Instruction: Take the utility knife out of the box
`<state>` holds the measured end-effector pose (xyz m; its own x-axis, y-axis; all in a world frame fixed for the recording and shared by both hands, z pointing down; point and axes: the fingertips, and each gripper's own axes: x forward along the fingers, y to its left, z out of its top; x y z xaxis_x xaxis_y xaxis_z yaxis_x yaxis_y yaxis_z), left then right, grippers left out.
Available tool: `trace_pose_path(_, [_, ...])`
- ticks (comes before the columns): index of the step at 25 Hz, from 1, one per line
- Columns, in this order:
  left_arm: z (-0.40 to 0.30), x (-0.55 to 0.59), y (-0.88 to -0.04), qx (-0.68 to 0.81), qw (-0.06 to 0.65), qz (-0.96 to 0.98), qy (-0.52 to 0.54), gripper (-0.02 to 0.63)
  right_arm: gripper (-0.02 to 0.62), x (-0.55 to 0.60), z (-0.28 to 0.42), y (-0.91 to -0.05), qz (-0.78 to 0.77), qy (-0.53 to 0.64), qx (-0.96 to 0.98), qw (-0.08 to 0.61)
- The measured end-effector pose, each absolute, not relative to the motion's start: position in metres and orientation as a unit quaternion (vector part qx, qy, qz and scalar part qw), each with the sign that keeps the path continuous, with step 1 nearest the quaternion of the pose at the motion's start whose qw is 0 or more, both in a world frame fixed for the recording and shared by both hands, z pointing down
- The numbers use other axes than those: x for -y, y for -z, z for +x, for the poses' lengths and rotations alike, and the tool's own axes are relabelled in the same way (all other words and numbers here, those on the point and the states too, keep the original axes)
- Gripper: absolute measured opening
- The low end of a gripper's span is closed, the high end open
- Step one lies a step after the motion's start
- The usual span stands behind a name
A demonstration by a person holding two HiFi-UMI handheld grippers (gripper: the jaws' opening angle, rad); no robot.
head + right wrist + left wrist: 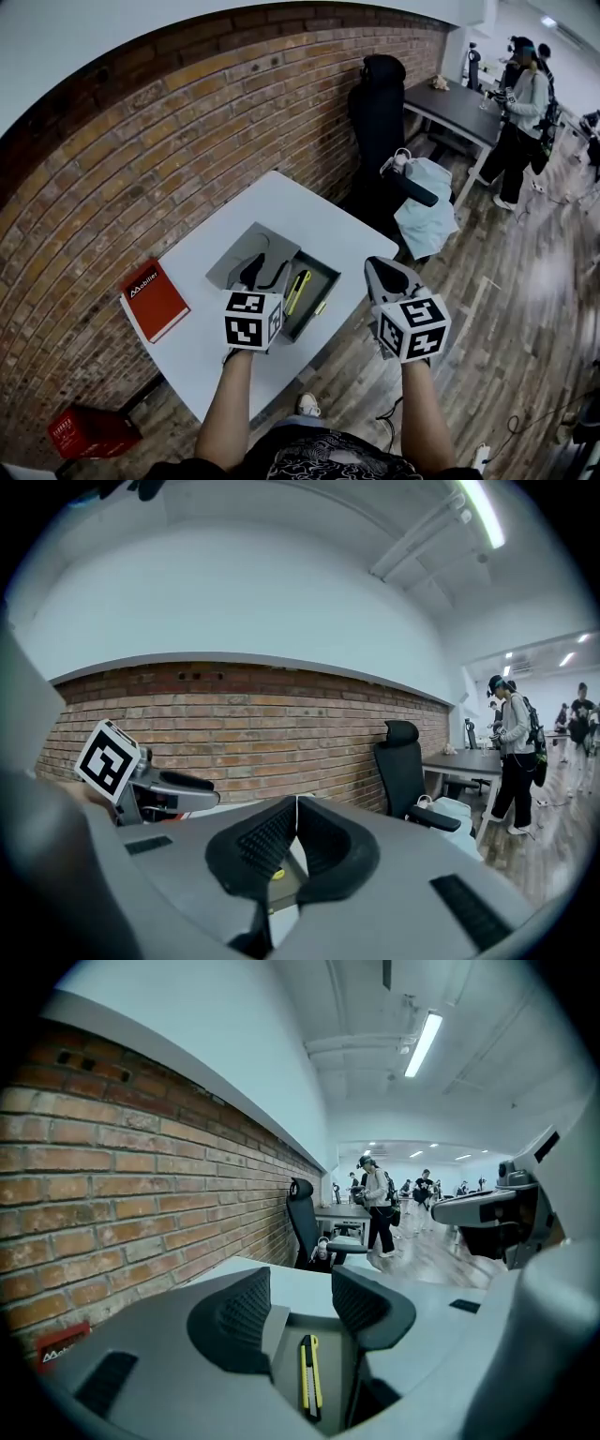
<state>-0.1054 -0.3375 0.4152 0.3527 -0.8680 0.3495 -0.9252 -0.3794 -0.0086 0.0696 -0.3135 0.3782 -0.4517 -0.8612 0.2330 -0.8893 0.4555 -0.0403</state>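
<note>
On the table (281, 202), the left gripper (266, 272) partly hides the box (323, 281).

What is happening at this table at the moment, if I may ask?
A person holds a tool in each hand over a white table. The left tool hovers, jaws apart, above an open grey box. The yellow utility knife lies inside it, not yet gripped. The right tool is shut on nothing, beside the box.

head view steeply down; gripper views low, close, share box (337, 1358).
</note>
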Motion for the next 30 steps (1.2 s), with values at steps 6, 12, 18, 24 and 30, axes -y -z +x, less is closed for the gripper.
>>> trace_pose_path(6, [-0.111,0.370,-0.419,0.539,0.098,0.822,-0.155,0.204,0.021,0.346,0.061,-0.376,0.522,-0.079,0.844,0.090])
trace_pose_path(12, [-0.110,0.385,-0.430,0.526,0.103,0.828,-0.162,0.204,0.020,0.359,0.056,-0.376,0.524,-0.068,0.844,0.096])
trace_pose_path(18, [-0.100,0.390,-0.438,0.519,0.106,0.832,-0.167,0.204,0.021,0.363,0.061,-0.386,0.521,-0.079,0.845,0.092])
trace_pose_path(24, [-0.099,0.393,-0.447,0.524,0.113,0.826,-0.175,0.204,0.021,0.371,0.059,-0.390,0.506,-0.079,0.854,0.089])
trace_pose_path(30, [-0.092,0.394,-0.464,0.516,0.122,0.824,-0.199,0.204,0.021,0.379,0.056,-0.395,0.491,-0.083,0.862,0.093])
